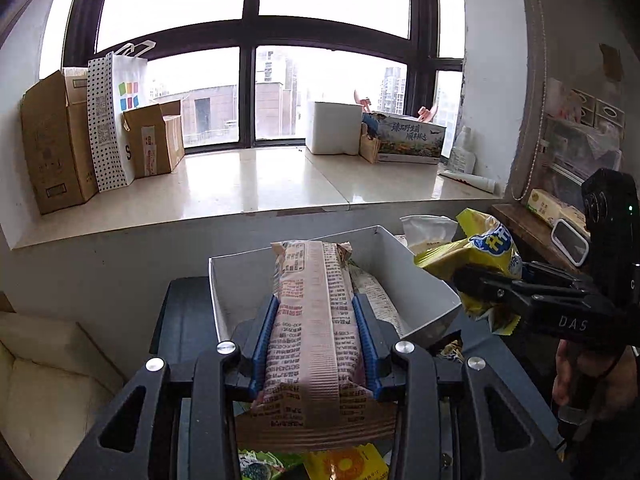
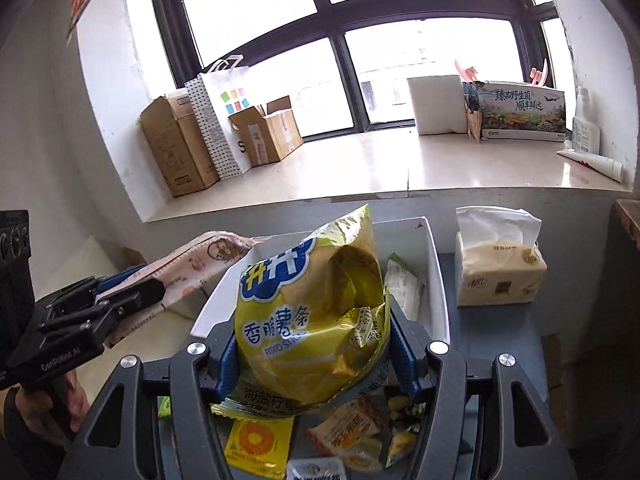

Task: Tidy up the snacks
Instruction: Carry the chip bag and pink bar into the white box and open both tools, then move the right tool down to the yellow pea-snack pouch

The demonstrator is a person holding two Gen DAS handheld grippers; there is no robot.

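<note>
our left gripper (image 1: pixel 316 320) pinches a pink snack pack (image 1: pixel 310 332) mid-frame; our right gripper (image 2: pixel 314 344) clamps a yellow chip bag (image 2: pixel 308 320) before the white bin (image 2: pixel 434 280).

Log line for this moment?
left gripper: holds pink snack pack | right gripper: holds yellow potato-stick bag | both above white bin

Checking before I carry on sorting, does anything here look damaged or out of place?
The yellow chip bag in the right gripper is crumpled and creased. Nothing looks spilled; loose snack packets lie beside the white bin.
</note>
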